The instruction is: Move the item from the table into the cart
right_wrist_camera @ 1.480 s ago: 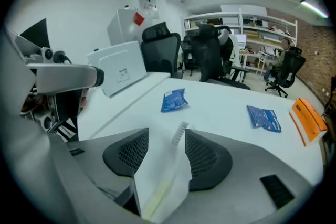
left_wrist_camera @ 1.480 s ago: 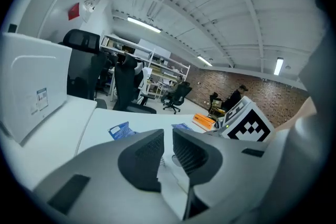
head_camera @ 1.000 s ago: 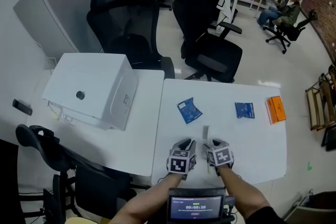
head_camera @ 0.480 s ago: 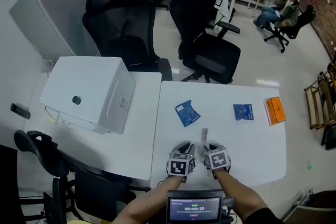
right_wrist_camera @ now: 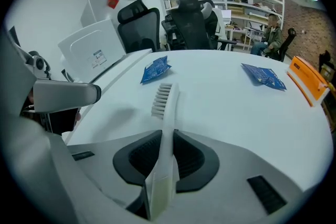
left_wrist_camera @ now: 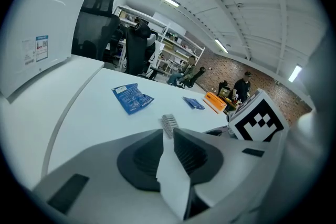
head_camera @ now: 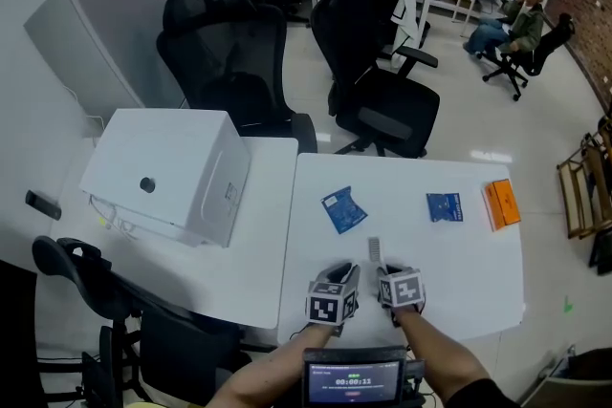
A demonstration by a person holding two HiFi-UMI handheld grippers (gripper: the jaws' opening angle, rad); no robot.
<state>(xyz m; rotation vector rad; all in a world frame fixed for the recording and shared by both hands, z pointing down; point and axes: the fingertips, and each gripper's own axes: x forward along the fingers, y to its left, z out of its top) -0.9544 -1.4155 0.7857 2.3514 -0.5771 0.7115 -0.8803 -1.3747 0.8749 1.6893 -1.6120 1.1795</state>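
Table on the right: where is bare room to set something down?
Bare: the table's near-right corner, in front of the right blue packet and orange box; also its left strip beside the left blue packet. Crowded: front centre, around the toothbrush.

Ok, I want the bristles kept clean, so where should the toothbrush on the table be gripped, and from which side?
Take the toothbrush by its slim, straight handle, from the near end; the bristle head points away across the table. The right gripper has its jaws there: they have just been closing, with the handle between them.
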